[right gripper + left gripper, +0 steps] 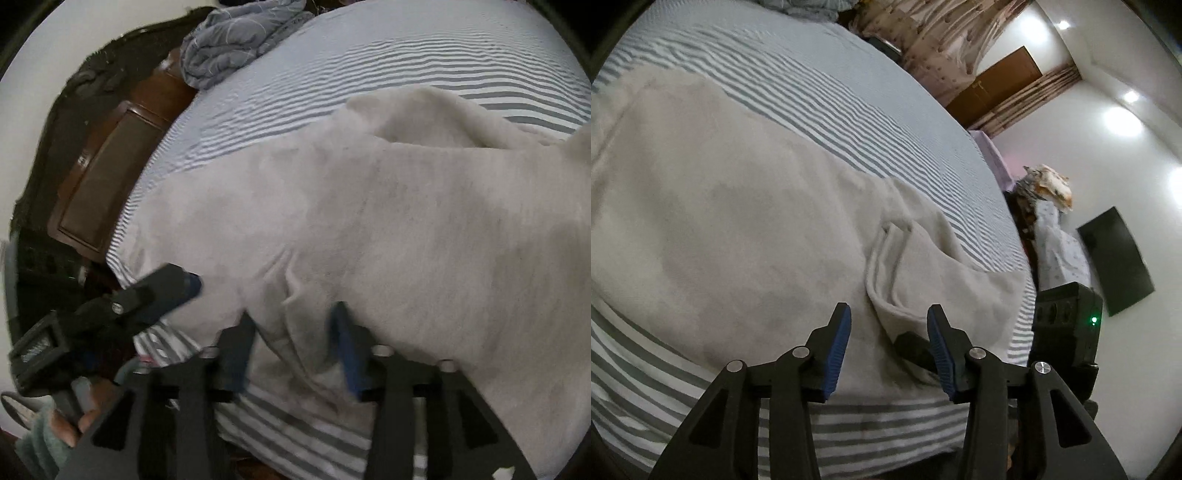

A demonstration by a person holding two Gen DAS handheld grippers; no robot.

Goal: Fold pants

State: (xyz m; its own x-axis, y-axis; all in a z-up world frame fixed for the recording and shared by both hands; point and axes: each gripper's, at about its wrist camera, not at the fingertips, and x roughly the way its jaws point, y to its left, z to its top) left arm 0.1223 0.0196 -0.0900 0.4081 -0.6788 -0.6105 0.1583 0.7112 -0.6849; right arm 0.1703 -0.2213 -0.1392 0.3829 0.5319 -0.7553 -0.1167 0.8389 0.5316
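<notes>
Across the left wrist view, soft pale grey pants point(738, 206) are lying spread over a striped bedsheet point(849, 122) of grey and white ribbed bands, filling the left and centre of the frame with a fleecy, matte surface. Toward the lower centre the cloth is bunching into rounded, layered folds, and a thick hem edge is curling just ahead of the left gripper point(888, 314). Its black angular arms with blue ribbed pads are standing apart, with a ridge of cloth lying between the tips but not pinched by them. At the right edge a dark flat screen point(1115, 258) is hanging on a white wall. In the right wrist view, a brown wooden headboard point(110, 166) is sitting at the upper left, with a crumpled blue-grey quilt point(236, 40) bundled above it. At the lower left the left gripper point(184, 284) is showing again, its blue tip touching the edge of the pants point(406, 221), with a hand point(70, 424) in a teal sleeve gripping its handle. Lower centre, the right gripper point(291, 317) is blurred, its jaws spread over a raised crease of the fabric, not clamping it. To the right the pants are rising in a broad, smooth fold over the stripes.
</notes>
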